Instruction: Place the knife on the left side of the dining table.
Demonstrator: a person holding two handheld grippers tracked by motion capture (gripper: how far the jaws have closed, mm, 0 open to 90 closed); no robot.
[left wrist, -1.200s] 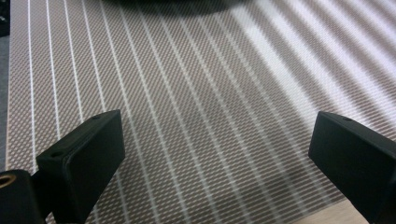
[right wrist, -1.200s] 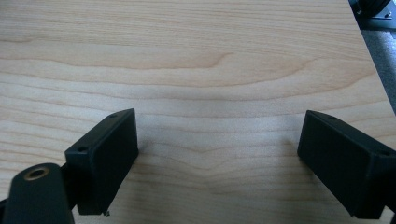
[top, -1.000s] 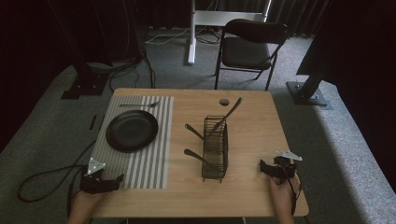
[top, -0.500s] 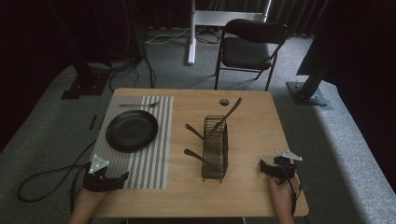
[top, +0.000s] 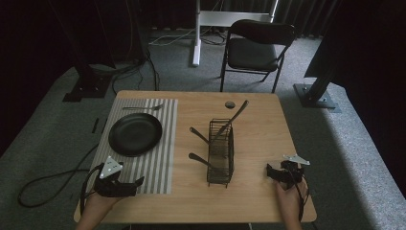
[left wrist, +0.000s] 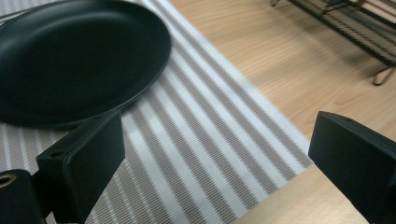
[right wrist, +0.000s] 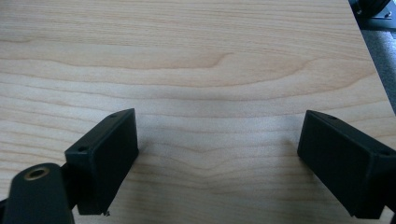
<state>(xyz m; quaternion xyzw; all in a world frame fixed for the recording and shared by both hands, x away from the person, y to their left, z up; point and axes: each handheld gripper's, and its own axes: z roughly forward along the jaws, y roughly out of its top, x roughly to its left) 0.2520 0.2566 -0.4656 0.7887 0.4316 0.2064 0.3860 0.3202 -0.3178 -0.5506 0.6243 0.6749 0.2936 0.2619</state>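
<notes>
No writing is showing on anything. In the high view, the left gripper point(top: 125, 186) is hovering over the near end of the striped placemat point(top: 158, 158), just short of one black plate point(top: 135, 134); one fork point(top: 142, 108) is lying beyond it. One wire basket point(top: 221, 152) holding three dark utensils is standing between the grippers, with the right gripper point(top: 275, 173) resting near the table point(top: 268, 124) edge. In the left gripper view, jaws are gaping wide, empty, the plate just ahead. In the right gripper view, jaws are spreading wide over bare wood.
</notes>
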